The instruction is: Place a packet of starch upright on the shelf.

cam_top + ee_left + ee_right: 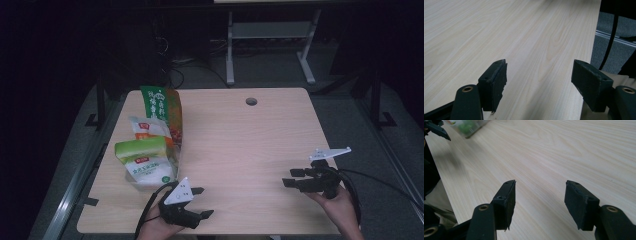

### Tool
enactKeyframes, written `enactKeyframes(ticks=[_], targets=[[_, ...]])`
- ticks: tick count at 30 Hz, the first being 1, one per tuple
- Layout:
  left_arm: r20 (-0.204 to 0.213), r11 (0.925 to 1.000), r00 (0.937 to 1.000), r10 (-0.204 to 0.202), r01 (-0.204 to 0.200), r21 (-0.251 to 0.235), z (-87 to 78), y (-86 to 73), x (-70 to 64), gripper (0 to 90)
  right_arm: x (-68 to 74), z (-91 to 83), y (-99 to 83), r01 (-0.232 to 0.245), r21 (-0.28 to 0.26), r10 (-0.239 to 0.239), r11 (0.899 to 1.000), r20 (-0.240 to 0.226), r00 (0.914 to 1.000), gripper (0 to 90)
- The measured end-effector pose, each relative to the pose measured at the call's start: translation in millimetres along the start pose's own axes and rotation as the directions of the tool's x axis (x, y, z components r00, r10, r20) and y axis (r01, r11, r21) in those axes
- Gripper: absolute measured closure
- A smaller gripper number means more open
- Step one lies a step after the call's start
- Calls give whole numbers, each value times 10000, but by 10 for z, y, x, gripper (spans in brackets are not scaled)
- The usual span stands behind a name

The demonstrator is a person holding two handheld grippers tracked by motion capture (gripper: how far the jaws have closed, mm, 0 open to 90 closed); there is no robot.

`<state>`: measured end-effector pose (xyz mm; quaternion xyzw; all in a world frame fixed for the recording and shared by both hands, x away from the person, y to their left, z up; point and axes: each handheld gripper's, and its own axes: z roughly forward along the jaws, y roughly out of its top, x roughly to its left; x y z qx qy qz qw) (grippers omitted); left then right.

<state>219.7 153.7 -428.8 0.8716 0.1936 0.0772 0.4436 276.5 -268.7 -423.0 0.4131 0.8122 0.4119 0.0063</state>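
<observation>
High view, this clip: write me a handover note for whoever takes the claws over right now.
Left claw: open, holds nothing, at the near edge of the table, just right of the bags.
Right claw: open, holds nothing, near the right edge.
Bags: green-top bag nearest the left claw, white bag behind it, tall green bag farthest, all bunched at the left side.
Done: nothing gripped.
Left: likely take the nearest bag first.
</observation>
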Motion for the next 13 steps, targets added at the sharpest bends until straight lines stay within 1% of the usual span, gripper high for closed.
enactKeyframes(ticks=[4, 7, 9, 11, 13], targets=[[25, 10000, 10000, -37, 37, 36, 7, -4, 3, 280, 41, -8, -57, 51, 36, -51, 10000, 164, 9999, 396], [60, 10000, 9999, -97, 97, 3, 16, -5, 3, 280, 93, -7, -101, 179, -69, -176, 9998, 373, 9992, 377], [63, 9999, 9999, -104, 104, 5, 21, -1, 2, 280, 130, 1, -148, 159, -411, -138, 9990, 520, 9985, 356], [84, 10000, 9999, -71, 71, 34, 26, 3, -3, 279, 151, 11, -187, 115, -506, -88, 9987, 528, 9986, 335], [103, 10000, 9999, -64, 64, 28, 30, 5, -10, 279, 192, -14, -204, 225, -644, -184, 9977, 627, 9979, 316]])
